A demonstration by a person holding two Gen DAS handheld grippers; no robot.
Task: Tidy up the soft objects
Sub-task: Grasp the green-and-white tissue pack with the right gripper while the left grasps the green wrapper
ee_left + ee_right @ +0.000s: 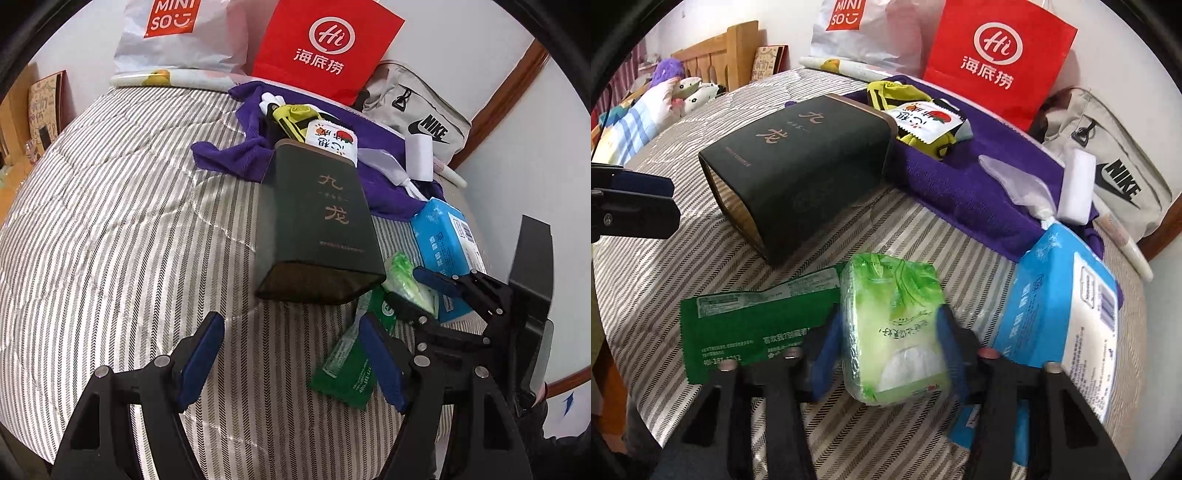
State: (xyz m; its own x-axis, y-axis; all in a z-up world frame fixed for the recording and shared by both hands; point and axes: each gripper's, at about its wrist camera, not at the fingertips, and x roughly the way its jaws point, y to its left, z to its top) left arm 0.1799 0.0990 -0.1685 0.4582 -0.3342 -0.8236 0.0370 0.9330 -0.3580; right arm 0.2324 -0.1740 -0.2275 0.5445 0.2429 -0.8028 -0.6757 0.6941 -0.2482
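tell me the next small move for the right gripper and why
Probably lift the green tissue pack slightly off the striped bedding. The right gripper looks closed on its sides, and the green wrapper and blue tissue pack crowd it. The left gripper is open and empty.

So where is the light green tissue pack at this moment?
In the right wrist view the light green tissue pack sits low in the centre, between the right gripper fingers, with the dark green wrapper left and the blue tissue pack right.

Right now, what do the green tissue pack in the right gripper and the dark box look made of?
Green tissue pack: thin glossy plastic film, crinkled with glare, soft inside. Dark box: probably matte card, given its crisp edges and open tan-lined end.
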